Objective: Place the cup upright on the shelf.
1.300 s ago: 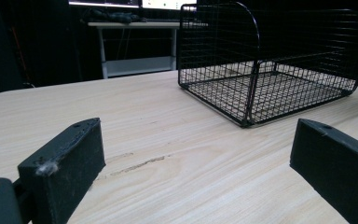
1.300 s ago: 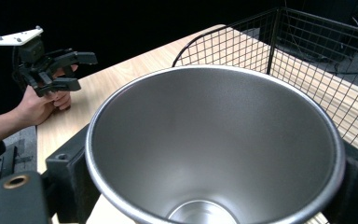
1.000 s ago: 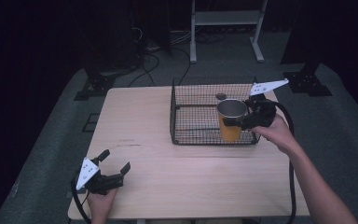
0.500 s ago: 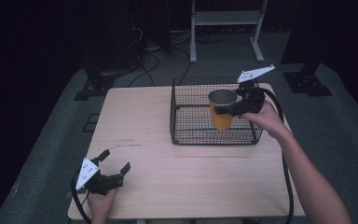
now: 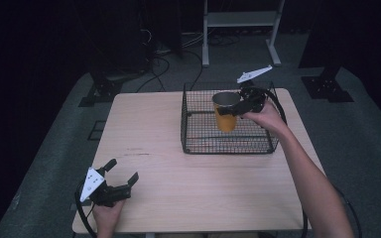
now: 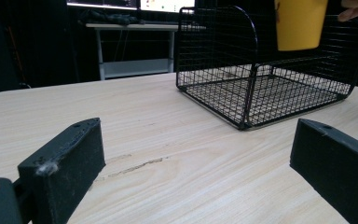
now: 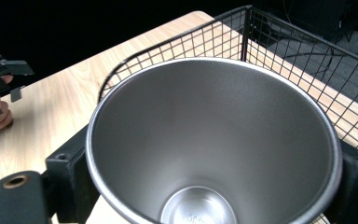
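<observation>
Comparing with a second ago, the yellow cup (image 5: 225, 113) is now carried further over the wire basket (image 5: 198, 144), clamped at its rim by the right tool (image 5: 239, 107) and hanging above the mesh floor, so it's probably about to be set down. Left tool (image 5: 124, 174) is parked open on the tabletop (image 5: 168, 173), well away from the basket.

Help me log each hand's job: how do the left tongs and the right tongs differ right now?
The left tongs stand open with nothing between them; the right tongs are shut on the yellow cup. The left tongs sit low at the near corner of the table; the right tongs hold the cup up over the wire basket. Both are black, hand-held, with a pale plate on top.
</observation>
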Available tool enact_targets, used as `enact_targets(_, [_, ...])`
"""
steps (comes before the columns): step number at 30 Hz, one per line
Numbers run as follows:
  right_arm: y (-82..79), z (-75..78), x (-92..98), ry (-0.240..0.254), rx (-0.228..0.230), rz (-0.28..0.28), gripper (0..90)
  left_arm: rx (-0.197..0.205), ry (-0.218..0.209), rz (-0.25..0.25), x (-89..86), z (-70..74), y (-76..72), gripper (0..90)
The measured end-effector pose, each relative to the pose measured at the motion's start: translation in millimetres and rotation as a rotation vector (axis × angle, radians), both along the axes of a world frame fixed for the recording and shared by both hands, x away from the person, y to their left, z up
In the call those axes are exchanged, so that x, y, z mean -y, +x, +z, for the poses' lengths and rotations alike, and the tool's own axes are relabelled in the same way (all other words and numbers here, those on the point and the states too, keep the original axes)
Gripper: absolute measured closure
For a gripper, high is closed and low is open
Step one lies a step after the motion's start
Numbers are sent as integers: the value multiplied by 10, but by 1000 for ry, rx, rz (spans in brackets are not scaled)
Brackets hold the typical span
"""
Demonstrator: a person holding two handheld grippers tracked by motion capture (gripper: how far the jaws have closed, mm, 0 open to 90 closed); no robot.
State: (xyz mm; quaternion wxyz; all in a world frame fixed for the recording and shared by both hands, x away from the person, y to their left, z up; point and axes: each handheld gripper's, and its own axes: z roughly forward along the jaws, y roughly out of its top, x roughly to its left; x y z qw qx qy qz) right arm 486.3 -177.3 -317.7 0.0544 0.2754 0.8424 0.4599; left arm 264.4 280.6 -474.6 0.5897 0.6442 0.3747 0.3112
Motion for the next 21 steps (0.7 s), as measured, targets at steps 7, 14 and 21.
enact_targets(7, [139, -130, -85, -13, -17, -12, 109, 0, -3, -1, -2, -1, 0, 23])
enact_targets(14, [299, -345, -190, -30, -38, -30, 109, 1, -5, 0, -13, -1, -2, 23])
enact_targets(21, [377, -454, -242, -34, -50, -34, 109, 2, -5, -1, -15, -1, -3, 23])
